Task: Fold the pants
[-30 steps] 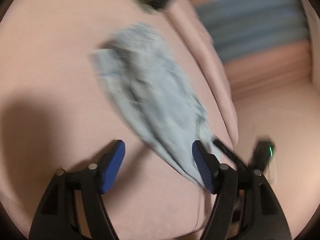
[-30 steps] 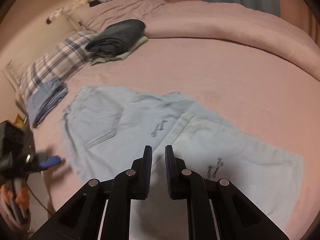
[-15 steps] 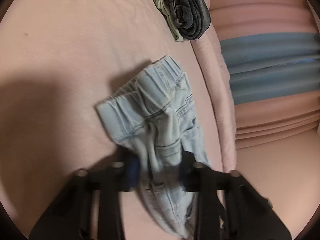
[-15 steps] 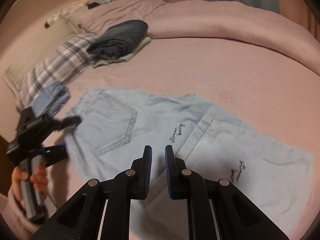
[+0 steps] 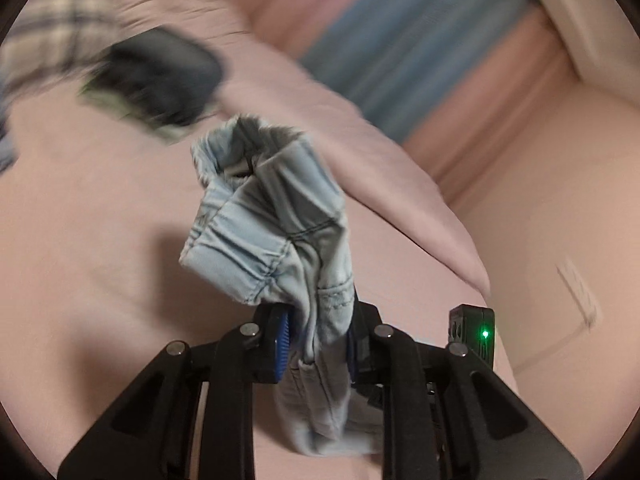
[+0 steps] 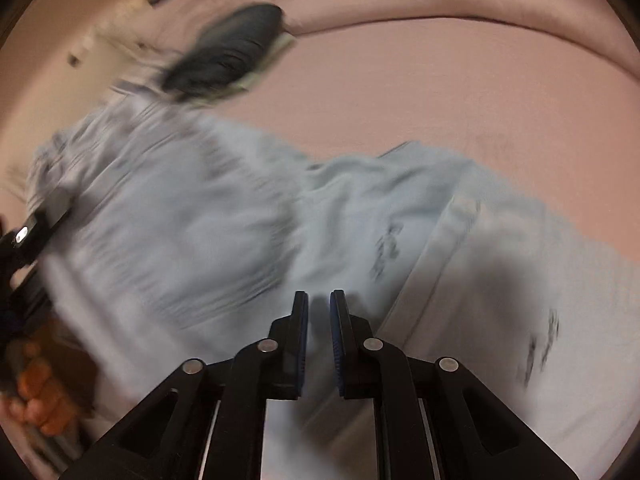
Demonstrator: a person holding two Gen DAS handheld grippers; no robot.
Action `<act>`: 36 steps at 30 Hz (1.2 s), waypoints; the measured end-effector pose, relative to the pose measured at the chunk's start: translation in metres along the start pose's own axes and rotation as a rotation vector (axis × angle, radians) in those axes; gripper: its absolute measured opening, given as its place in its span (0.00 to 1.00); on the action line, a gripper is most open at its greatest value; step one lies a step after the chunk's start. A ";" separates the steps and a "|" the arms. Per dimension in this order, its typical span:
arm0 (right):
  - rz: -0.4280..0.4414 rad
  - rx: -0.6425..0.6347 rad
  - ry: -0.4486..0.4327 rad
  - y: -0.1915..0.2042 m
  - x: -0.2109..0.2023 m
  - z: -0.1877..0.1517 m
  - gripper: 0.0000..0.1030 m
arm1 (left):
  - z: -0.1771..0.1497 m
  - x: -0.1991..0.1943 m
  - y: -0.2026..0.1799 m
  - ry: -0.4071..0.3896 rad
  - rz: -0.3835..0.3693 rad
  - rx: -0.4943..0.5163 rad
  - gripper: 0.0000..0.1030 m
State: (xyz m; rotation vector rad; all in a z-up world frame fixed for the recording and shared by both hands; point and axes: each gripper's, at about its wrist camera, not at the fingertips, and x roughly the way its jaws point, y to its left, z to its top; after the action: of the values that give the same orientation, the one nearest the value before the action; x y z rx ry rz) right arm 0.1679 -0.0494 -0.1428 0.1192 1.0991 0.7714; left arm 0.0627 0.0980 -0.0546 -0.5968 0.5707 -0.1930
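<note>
Closing on the elastic waistband, the left hand-held gripper [image 5: 316,344] has its blue pads pressed into a bunched fold of the light blue jeans [image 5: 280,232]; a second ago those jaws stood wide with the denim lying flat on the pink bed [image 5: 100,240]. Now the waistband stands lifted above the sheet, its gathered edge curling open toward the camera. Behind it, blurred, sits a stack of dark folded clothes [image 5: 160,76] beside a plaid pillow [image 5: 48,32].

The right wrist view shows what the left cannot: the jeans' legs [image 6: 480,260] spread across the bed, the seat end at the left smeared by motion and raised, and a person's hand [image 6: 36,400] at the far left edge gripping the other tool's handle. The right hand-held gripper [image 6: 319,344] hovers over the legs, jaws narrow and holding nothing, as before.
</note>
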 end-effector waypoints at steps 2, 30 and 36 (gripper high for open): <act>0.035 0.046 -0.054 -0.011 -0.025 -0.016 0.12 | -0.008 0.008 -0.029 0.034 -0.049 0.079 0.20; 0.140 0.549 -0.175 -0.137 -0.114 -0.079 0.34 | -0.065 0.089 -0.034 0.356 0.051 0.225 0.89; 0.081 0.485 -0.268 -0.133 -0.144 -0.087 0.31 | -0.053 0.094 -0.015 0.333 0.062 0.154 0.89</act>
State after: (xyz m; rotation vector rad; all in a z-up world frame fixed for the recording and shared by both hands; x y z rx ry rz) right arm 0.1296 -0.2598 -0.1352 0.6621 1.0100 0.5283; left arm 0.1109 0.0289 -0.1244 -0.3985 0.8868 -0.2779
